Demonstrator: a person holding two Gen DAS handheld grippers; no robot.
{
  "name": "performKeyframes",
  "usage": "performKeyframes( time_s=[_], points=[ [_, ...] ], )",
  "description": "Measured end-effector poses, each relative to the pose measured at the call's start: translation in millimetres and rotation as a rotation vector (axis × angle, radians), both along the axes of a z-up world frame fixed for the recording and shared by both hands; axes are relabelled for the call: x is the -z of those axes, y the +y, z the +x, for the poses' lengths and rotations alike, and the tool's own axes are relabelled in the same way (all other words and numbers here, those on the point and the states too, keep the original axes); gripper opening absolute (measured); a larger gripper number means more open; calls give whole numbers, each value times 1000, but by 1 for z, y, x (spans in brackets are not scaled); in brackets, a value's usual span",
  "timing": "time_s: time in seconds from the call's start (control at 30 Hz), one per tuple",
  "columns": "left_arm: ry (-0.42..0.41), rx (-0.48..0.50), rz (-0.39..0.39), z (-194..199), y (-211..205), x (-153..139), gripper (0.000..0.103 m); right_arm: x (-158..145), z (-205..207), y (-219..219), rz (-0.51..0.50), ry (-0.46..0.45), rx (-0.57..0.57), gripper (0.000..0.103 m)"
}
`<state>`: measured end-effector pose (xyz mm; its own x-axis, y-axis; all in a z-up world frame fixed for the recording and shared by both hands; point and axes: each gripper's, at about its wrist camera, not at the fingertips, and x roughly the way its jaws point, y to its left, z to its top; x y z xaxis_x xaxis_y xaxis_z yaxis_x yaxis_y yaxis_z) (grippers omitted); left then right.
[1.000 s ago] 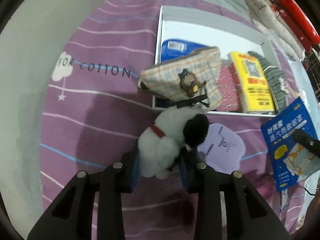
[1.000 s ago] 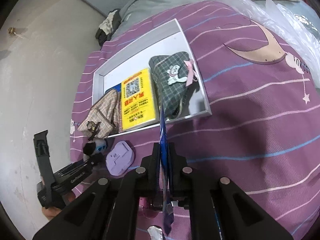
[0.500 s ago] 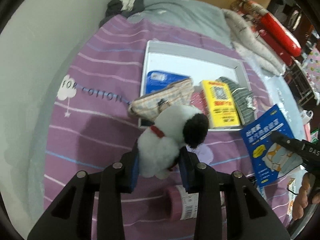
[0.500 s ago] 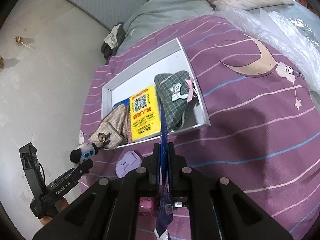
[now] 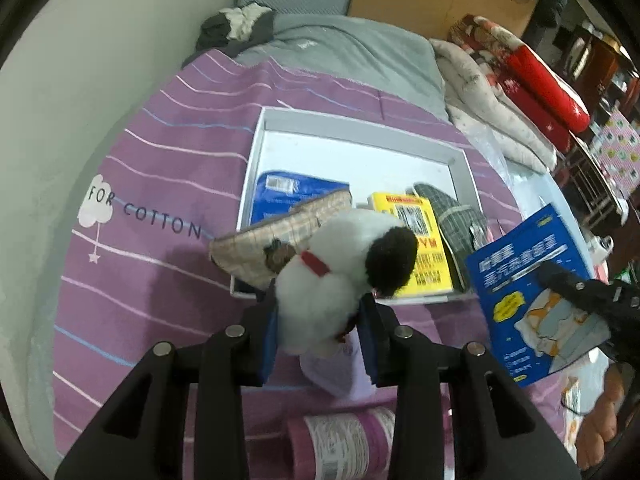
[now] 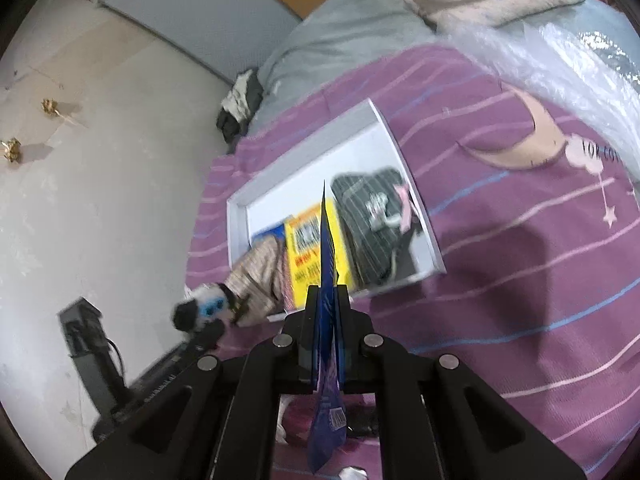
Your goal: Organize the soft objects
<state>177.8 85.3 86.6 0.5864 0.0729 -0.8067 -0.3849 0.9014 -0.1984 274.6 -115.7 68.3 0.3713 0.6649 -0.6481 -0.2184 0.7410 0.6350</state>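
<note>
My left gripper is shut on a white plush dog with a black ear and red collar, held above the bed in front of the white tray. The dog also shows in the right wrist view. My right gripper is shut on a flat blue packet, seen edge-on; in the left wrist view the packet hangs at the right. The tray holds a blue pack, a beige plaid pouch, a yellow pack and a dark striped pouch.
A purple striped bedsheet covers the bed. A lilac flat item and a pink roll lie below my left gripper. Folded quilts are stacked at the right, a grey pillow and wall behind.
Both grippers have lifted higher above the bed with their loads. The tray looks smaller and farther away. The plush dog and the blue packet stay gripped.
</note>
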Motion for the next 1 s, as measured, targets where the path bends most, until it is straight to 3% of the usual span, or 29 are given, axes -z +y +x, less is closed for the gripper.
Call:
performKeyframes(
  time_s=[0.2,0.3,0.57,0.73,0.87,1.0],
  points=[
    [-80,-24,1,12,1,7,36,-7,12,17,23,-11,26,4],
    [-82,-6,-18,20,0,15,36,-7,19,22,26,-1,49,4],
    [-112,-4,-59,34,-5,24,36,-9,41,41,155,8,94,5],
    [-86,-46,-49,41,-2,34,37,-7,53,76,109,-10,49,5],
    [-104,-80,-94,36,6,33,37,4,55,94,174,-83,-15,5],
    [-113,-87,-124,31,10,35,37,24,56,104,175,-81,-47,5]
  ],
)
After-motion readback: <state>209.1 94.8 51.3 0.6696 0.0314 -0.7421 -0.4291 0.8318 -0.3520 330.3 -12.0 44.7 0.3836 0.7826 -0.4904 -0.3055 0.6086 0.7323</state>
